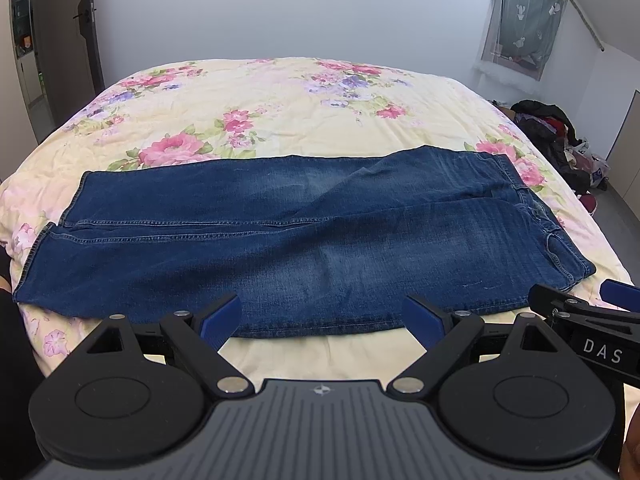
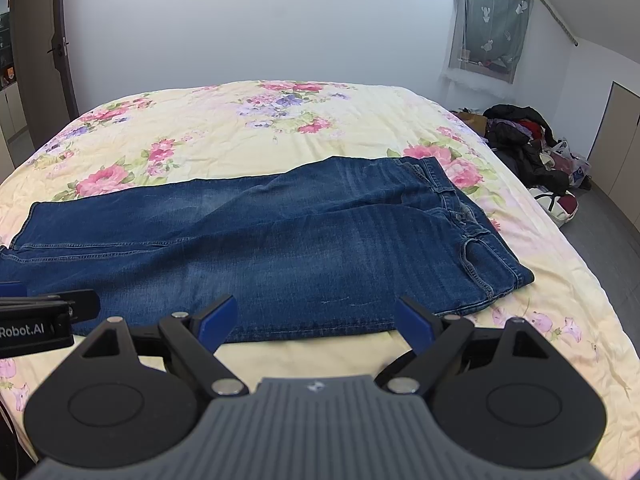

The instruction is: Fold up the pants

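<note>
A pair of blue jeans [image 1: 280, 236] lies flat across the floral bed cover, legs side by side, waistband at the right and hems at the left; it also shows in the right wrist view [image 2: 280, 236]. My left gripper [image 1: 322, 316] is open and empty, hovering just above the jeans' near edge at mid-leg. My right gripper [image 2: 316, 316] is open and empty above the near edge closer to the waistband. Each gripper shows at the edge of the other's view: the right gripper [image 1: 580, 308], the left gripper [image 2: 48, 304].
The bed [image 1: 280, 120] with a yellow floral cover fills the room's middle. A pile of clothes and bags [image 2: 532, 152] lies on the floor at the right. A door [image 1: 60, 40] stands at the far left, a curtained window [image 2: 492, 28] at the far right.
</note>
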Available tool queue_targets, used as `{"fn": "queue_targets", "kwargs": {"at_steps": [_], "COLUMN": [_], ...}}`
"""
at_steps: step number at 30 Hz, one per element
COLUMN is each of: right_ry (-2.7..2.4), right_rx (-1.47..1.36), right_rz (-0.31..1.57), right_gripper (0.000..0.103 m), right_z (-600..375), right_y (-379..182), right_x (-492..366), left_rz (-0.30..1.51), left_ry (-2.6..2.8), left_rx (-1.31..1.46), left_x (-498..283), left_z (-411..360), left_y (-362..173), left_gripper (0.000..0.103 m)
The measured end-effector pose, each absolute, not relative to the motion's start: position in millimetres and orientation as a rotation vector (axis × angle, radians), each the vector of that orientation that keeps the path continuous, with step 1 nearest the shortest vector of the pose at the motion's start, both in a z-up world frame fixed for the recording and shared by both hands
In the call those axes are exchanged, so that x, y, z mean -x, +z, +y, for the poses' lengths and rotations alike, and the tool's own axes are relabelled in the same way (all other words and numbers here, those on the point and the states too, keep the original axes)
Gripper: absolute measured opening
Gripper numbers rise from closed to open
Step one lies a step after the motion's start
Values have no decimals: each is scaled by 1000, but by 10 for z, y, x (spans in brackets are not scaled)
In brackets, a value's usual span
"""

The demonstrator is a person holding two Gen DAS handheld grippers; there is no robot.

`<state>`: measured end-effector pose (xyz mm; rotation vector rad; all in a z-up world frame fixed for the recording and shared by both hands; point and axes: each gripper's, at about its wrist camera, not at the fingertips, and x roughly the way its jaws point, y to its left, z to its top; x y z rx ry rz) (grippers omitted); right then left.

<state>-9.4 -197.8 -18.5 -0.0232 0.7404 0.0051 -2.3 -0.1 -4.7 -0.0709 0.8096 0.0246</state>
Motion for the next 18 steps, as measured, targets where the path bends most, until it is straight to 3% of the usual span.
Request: {"fn": "queue_targets", "kwargs": {"at_steps": [18], "right_ry": [6], "right_rx": [23], "right_rz": [743], "right_gripper": [82], "right_z": [-1982], "right_y": [-176], "right_x": [88], "left_rz": [816], "left_ry": [23], "left_rx": [78], "left_x": [40], "left_z": [-30], "left_y": [-169], "left_gripper": [103]}}
